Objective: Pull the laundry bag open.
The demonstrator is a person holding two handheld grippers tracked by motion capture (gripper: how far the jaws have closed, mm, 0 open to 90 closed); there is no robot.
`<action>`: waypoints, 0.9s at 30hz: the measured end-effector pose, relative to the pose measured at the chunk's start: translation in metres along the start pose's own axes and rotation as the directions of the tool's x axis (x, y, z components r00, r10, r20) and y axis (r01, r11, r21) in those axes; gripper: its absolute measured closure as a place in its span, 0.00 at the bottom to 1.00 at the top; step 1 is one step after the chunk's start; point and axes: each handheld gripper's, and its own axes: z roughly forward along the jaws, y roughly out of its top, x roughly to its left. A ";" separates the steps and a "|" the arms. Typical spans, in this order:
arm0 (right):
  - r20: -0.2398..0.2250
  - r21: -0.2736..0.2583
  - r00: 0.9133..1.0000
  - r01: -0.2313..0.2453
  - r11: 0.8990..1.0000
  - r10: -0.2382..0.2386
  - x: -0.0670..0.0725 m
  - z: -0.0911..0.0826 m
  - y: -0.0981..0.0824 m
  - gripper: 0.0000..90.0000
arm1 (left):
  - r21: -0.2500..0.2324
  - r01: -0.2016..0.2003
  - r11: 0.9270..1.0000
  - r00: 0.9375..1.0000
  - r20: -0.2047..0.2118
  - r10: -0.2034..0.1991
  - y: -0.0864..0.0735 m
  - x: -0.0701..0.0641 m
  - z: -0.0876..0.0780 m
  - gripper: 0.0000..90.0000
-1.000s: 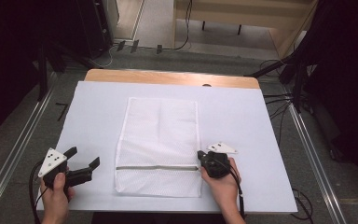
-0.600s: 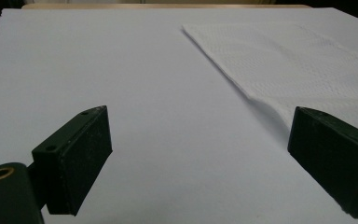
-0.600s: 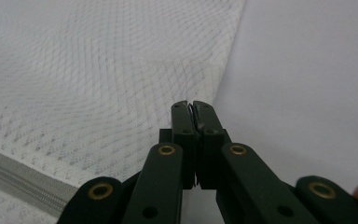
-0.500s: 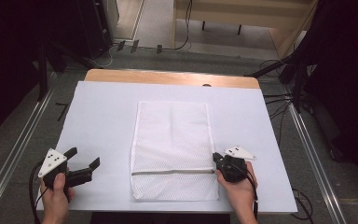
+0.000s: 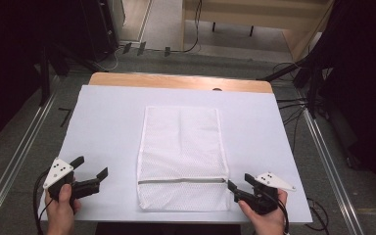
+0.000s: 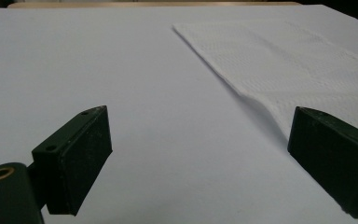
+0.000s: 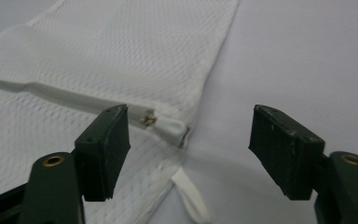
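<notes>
A white mesh laundry bag (image 5: 182,156) lies flat in the middle of the white counter (image 5: 103,122), long side running away from the person, with its zipper (image 5: 181,180) crossing the near end from edge to edge. The right gripper (image 5: 231,186) sits just beside the bag's right edge at the zipper line, jaws spread wide and holding nothing. In the right gripper view the zipper pull (image 7: 148,119) shows at the end of the zipper, close to the left jaw, with a small fabric loop (image 7: 186,191) hanging off the bag's side seam below it. The left gripper (image 5: 90,167) rests near the counter's left side, well apart from the bag, also wide open and empty.

The step in hand looks like taking hold of the zipper pull to open the bag. To do it well, the right gripper should shift slightly so the small metal tab sits between the jaws, not the thick tape end or the mesh beside it, then close firmly. The left gripper would help by coming across to pin the mesh near the zipper, so the bag does not slide or bunch when the pull is drawn along.
</notes>
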 end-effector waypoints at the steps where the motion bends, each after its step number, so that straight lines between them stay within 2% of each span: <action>1: -0.008 0.011 1.000 0.009 1.000 -0.009 0.003 0.001 -0.002 0.30 | 0.002 -0.002 1.000 1.000 0.005 0.002 0.000 -0.003 0.001 0.07; 2: -0.019 0.037 1.000 0.020 0.999 -0.019 0.007 0.005 -0.003 0.28 | 0.007 -0.006 1.000 1.000 0.009 0.006 0.001 -0.005 0.002 0.07; 3: -0.019 0.037 1.000 0.020 0.999 -0.019 0.007 0.005 -0.003 0.28 | 0.012 -0.005 1.000 1.000 0.016 0.005 0.001 -0.009 0.004 0.07; 7: -0.027 0.074 0.999 0.032 0.997 -0.030 0.010 0.015 -0.004 0.26 | 0.030 0.000 1.000 0.995 0.095 -0.003 0.001 -0.022 0.010 0.07; 8: -0.030 0.081 0.999 0.037 0.996 -0.034 0.011 0.016 -0.004 0.26 | 0.042 0.006 0.999 0.993 0.119 -0.011 0.001 -0.031 0.013 0.07; 10: -0.030 0.085 0.999 0.042 0.995 -0.039 0.012 0.018 -0.004 0.27 | 0.046 0.009 0.999 0.991 0.132 -0.015 0.001 -0.036 0.015 0.07; 11: -0.025 0.095 0.999 0.043 0.995 -0.041 0.012 0.020 -0.005 0.28 | 0.046 0.011 0.999 0.991 0.133 -0.017 0.002 -0.042 0.017 0.11; 12: -0.014 0.117 0.999 0.044 0.992 -0.043 0.014 0.023 -0.006 0.30 | 0.052 0.002 0.999 0.991 0.132 -0.009 0.002 -0.049 0.019 0.19; 13: -0.014 0.117 0.999 0.044 0.992 -0.043 0.014 0.023 -0.006 0.30 | 0.058 -0.008 0.998 0.989 0.145 0.000 0.002 -0.055 0.021 0.19; 15: -0.007 0.134 0.999 0.048 0.990 -0.048 0.015 0.026 -0.008 0.31 | 0.060 -0.014 0.998 0.983 0.184 0.002 0.003 -0.067 0.025 0.28; 16: 0.006 0.131 0.999 0.053 0.990 -0.054 0.017 0.026 -0.008 0.33 | 0.072 -0.032 0.997 0.975 0.224 0.015 0.004 -0.079 0.030 0.38; 17: 0.006 0.131 0.999 0.053 0.990 -0.054 0.017 0.026 -0.008 0.33 | 0.072 -0.032 0.997 0.975 0.224 0.015 0.004 -0.079 0.030 0.43; 18: 0.003 0.131 0.999 0.051 0.990 -0.052 0.017 0.026 -0.008 0.35 | 0.077 -0.040 0.996 0.969 0.247 0.020 0.004 -0.085 0.033 0.43; 19: 0.002 0.128 0.999 0.052 0.990 -0.053 0.017 0.026 -0.009 0.37 | 0.084 -0.045 0.995 0.964 0.266 0.021 0.005 -0.091 0.035 0.48; 20: 0.000 0.124 0.998 0.056 0.991 -0.057 0.018 0.026 -0.009 0.40 | 0.094 -0.048 0.994 0.953 0.302 0.017 0.007 -0.103 0.041 0.56; 21: 0.000 0.124 0.998 0.056 0.991 -0.057 0.018 0.026 -0.009 0.40 | 0.094 -0.048 0.994 0.953 0.302 0.017 0.007 -0.103 0.041 0.60; 22: 0.000 0.120 0.998 0.061 0.991 -0.062 0.019 0.027 -0.010 0.41 | 0.102 -0.057 0.993 0.950 0.312 0.022 0.009 -0.108 0.044 0.60; 23: 0.004 0.119 0.998 0.065 0.991 -0.066 0.021 0.027 -0.010 0.43 | 0.113 -0.063 0.992 0.940 0.340 0.021 0.011 -0.118 0.050 0.66; 24: 0.004 0.119 0.998 0.065 0.991 -0.066 0.021 0.027 -0.010 0.43 | 0.113 -0.063 0.992 0.940 0.340 0.021 0.011 -0.118 0.050 0.69; 25: 0.026 0.119 0.997 0.068 0.991 -0.072 0.024 0.028 -0.011 0.47 | 0.130 -0.068 0.989 0.929 0.369 0.016 0.015 -0.127 0.058 0.71; 26: 0.026 0.119 0.997 0.068 0.991 -0.072 0.024 0.028 -0.011 0.47 | 0.130 -0.068 0.989 0.929 0.369 0.016 0.015 -0.127 0.058 0.73; 27: 0.040 0.120 0.996 0.075 0.990 -0.080 0.024 0.028 -0.011 0.49 | 0.137 -0.066 0.988 0.925 0.379 0.009 0.016 -0.132 0.061 0.73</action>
